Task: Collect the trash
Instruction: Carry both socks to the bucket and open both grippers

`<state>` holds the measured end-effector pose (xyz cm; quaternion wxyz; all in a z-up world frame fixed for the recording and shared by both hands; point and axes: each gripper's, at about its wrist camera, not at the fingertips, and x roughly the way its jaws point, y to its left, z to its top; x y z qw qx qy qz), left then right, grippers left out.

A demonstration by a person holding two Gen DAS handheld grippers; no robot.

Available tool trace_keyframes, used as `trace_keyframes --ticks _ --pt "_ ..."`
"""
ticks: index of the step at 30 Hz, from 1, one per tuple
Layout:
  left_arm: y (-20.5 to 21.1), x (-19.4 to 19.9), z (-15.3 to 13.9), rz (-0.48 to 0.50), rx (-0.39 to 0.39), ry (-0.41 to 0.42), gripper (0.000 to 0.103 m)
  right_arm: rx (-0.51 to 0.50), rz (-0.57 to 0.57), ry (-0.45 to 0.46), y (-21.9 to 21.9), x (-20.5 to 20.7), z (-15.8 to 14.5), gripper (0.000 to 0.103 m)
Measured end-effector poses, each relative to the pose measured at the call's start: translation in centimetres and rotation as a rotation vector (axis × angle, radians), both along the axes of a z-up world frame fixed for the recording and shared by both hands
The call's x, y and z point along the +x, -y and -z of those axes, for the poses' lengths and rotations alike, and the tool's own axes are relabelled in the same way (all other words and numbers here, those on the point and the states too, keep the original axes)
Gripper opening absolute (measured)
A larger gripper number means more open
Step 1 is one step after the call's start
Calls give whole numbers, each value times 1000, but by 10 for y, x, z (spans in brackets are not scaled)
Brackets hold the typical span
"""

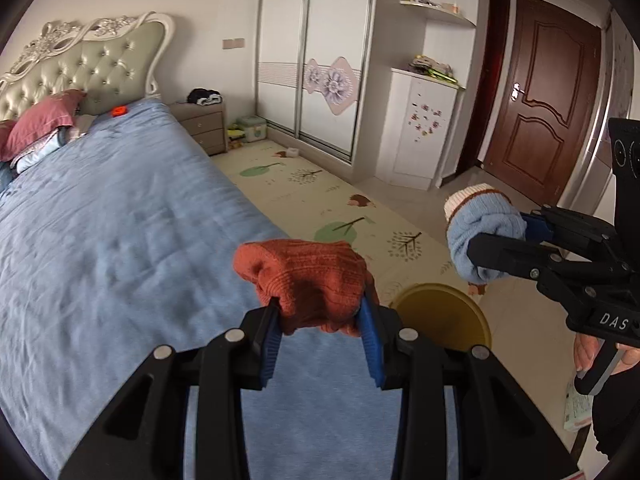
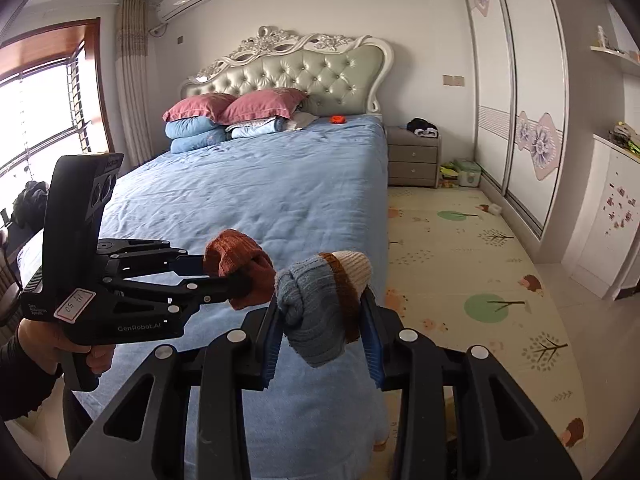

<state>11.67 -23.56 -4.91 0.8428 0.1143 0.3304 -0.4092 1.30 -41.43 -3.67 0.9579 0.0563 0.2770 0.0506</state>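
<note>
My left gripper (image 1: 318,322) is shut on a rolled orange-red knitted sock bundle (image 1: 308,280), held in the air over the foot corner of the blue bed (image 1: 120,220). In the right wrist view the same left gripper (image 2: 240,280) holds the orange bundle (image 2: 236,266) at centre left. My right gripper (image 2: 320,330) is shut on a rolled blue sock bundle with a brown and cream cuff (image 2: 320,300). From the left wrist the right gripper (image 1: 500,240) and the blue bundle (image 1: 480,232) appear at the right. A round yellow bin (image 1: 444,316) stands on the floor just past the bed corner, below both bundles.
Pillows (image 2: 224,110) and folded quilts lie at the headboard, with a small orange object (image 2: 338,119) nearby. A grey nightstand (image 2: 414,156), a sliding wardrobe (image 1: 316,52), a white cabinet (image 1: 424,128) and a brown door (image 1: 544,96) line the room. A patterned play mat (image 2: 472,264) covers the floor beside the bed.
</note>
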Motion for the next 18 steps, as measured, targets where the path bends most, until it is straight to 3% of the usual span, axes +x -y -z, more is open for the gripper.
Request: trace_keyframes --ticks 11,18 --pt "134 -46 55 257 106 -95 36 58 235 -85 103 -74 46 35" --pt "212 -56 103 377 201 -207 36 110 386 -154 162 -117 87 35"
